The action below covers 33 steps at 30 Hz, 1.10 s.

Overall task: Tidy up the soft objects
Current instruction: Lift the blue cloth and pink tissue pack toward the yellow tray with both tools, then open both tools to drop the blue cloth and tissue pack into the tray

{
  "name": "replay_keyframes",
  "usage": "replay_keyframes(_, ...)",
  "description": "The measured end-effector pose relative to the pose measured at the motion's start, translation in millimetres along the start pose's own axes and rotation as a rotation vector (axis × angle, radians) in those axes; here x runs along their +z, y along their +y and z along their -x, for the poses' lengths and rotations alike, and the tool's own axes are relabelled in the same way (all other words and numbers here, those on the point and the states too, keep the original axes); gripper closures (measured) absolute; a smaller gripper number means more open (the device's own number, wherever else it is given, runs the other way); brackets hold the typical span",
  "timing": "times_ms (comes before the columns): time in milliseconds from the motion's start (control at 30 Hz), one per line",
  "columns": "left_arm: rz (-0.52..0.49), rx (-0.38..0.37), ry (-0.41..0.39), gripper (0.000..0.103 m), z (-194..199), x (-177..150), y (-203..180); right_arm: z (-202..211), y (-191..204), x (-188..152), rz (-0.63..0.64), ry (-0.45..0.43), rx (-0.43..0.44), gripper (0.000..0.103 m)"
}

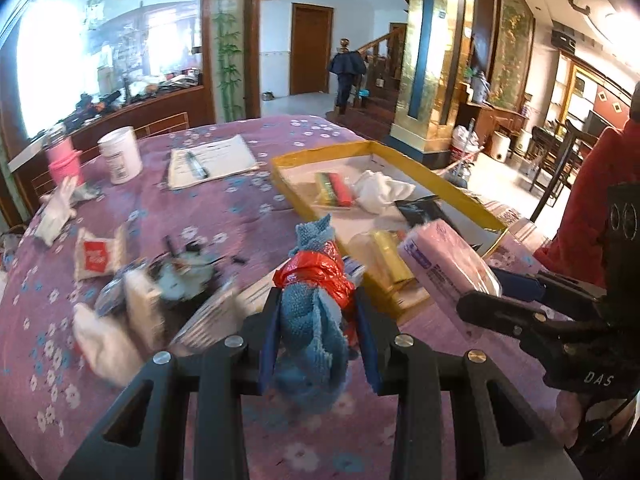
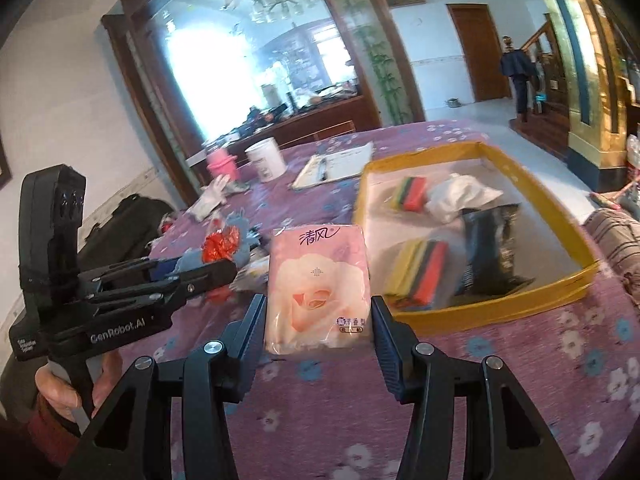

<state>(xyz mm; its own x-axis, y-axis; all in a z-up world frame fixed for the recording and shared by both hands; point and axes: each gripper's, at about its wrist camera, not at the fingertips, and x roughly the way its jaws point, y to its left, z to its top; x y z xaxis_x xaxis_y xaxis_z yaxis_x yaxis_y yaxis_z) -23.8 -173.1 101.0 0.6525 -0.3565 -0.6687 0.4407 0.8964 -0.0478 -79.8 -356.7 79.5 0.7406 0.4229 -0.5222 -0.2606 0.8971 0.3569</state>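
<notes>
Left wrist view: the left gripper (image 1: 316, 312) is clamped on a blue cloth (image 1: 310, 344) bundled with a red plastic bag (image 1: 316, 274), held above the purple floral tablecloth (image 1: 224, 216) near the yellow-rimmed tray (image 1: 320, 154).

Right wrist view: the right gripper (image 2: 318, 322) grips a pink tissue pack (image 2: 318, 288) — pads pressing both sides — just beside the tray, which holds coloured sponges (image 2: 416, 276) and a white cloth (image 2: 460, 194).
</notes>
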Motion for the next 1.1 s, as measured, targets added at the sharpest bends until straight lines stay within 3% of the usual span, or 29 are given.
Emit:
replay_keyframes(333, 0.004, -0.046, 0.058, 0.070, -64, 56, -37, -4, -68, 71, -0.102, -0.038, -0.165, 0.049)
replay_keyframes(467, 0.011, -0.039, 0.088, 0.070, -98, 76, -44, -32, -96, 109, -0.154, -0.026, -0.210, 0.049)
replay_keyframes(633, 0.070, -0.047, 0.143, 0.070, -143, 85, -49, -89, -129, 148, -0.214, 0.049, -0.253, 0.049)
replay_keyframes(767, 0.055, -0.033, 0.174, 0.070, -161, 78, -52, -117, -151, 146, -0.234, 0.090, -0.288, 0.049)
replay_keyframes(933, 0.095, -0.064, 0.242, 0.070, -183, 74, -45, -125, -172, 136, -0.236, 0.136, -0.324, 0.049)
replay_keyframes(1100, 0.105, -0.044, 0.237, 0.070, -184, 70, -39, -129, -174, 132, -0.234, 0.155, -0.328, 0.048)
